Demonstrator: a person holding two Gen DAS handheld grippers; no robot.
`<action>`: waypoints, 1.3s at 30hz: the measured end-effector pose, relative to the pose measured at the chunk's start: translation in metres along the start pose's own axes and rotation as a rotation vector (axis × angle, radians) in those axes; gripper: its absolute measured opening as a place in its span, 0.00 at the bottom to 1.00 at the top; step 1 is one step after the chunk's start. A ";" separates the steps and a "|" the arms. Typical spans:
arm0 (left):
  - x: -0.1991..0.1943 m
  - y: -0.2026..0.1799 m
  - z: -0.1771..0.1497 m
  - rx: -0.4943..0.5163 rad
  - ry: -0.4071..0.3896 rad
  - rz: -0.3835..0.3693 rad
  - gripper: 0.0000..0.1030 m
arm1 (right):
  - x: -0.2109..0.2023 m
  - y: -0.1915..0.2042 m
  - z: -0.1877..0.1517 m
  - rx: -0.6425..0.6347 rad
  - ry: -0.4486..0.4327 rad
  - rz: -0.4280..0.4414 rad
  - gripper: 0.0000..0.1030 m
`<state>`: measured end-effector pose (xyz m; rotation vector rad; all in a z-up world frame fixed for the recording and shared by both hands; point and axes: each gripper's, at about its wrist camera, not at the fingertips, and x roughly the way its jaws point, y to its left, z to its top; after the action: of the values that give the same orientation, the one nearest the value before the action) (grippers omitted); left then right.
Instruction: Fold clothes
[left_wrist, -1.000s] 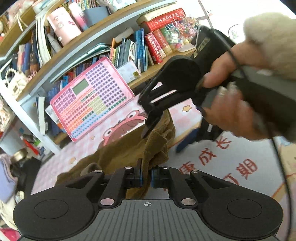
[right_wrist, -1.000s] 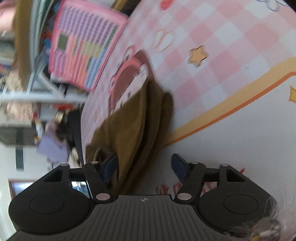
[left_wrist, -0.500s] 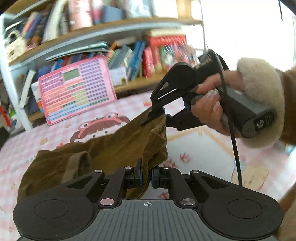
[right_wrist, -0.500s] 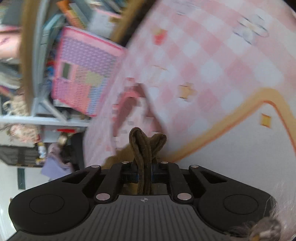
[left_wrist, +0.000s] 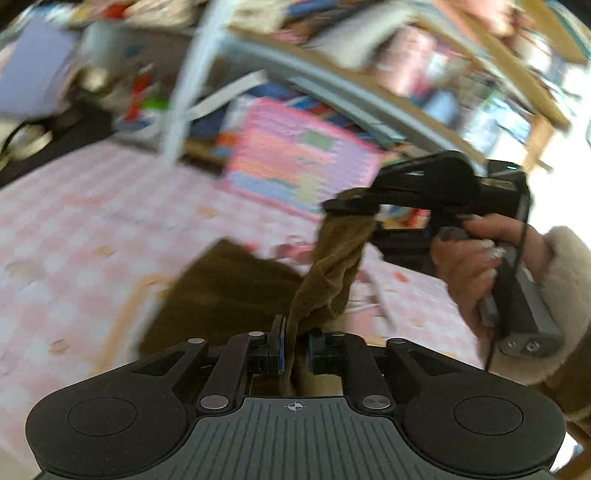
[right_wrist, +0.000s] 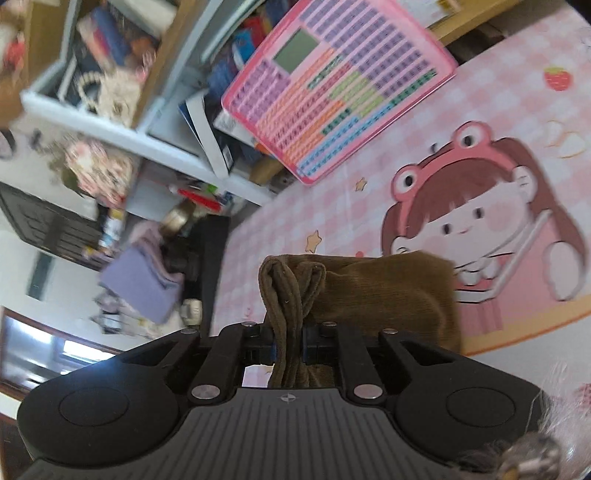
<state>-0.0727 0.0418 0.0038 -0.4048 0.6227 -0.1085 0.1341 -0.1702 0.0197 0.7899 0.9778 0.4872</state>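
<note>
A brown corduroy garment (left_wrist: 229, 291) hangs over the pink checkered mat (left_wrist: 74, 229). My left gripper (left_wrist: 295, 350) is shut on one bunched edge of it. My right gripper (right_wrist: 288, 347) is shut on another bunched edge; it also shows in the left wrist view (left_wrist: 351, 206), held higher at the right, with a twisted strip of the garment stretched between the two grippers. In the right wrist view the garment (right_wrist: 376, 291) hangs below the fingers, above a cartoon girl print (right_wrist: 480, 221) on the mat.
A pink keyboard toy (right_wrist: 332, 85) leans against a bookshelf (left_wrist: 332, 85) at the far edge of the mat. Clutter and a lilac cloth pile (right_wrist: 140, 284) lie on the floor beside the mat. The person's hand with a furry cuff (left_wrist: 554, 266) is at the right.
Both grippers have lifted the garment off the mat and swung left. The right gripper, open a second ago, closed on the cloth. The left wrist view is blurred from motion.
</note>
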 end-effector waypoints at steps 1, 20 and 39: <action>0.002 0.015 0.002 -0.028 0.034 0.020 0.14 | 0.012 0.006 -0.004 -0.012 0.003 -0.027 0.28; 0.095 0.065 0.065 0.009 0.216 -0.173 0.48 | -0.033 -0.021 -0.128 -0.144 -0.134 -0.393 0.42; 0.105 0.060 0.042 0.243 0.208 -0.073 0.14 | 0.001 -0.012 -0.148 -0.279 -0.079 -0.474 0.50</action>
<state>0.0359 0.0878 -0.0465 -0.1815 0.7900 -0.2958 0.0059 -0.1227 -0.0379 0.3075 0.9601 0.1722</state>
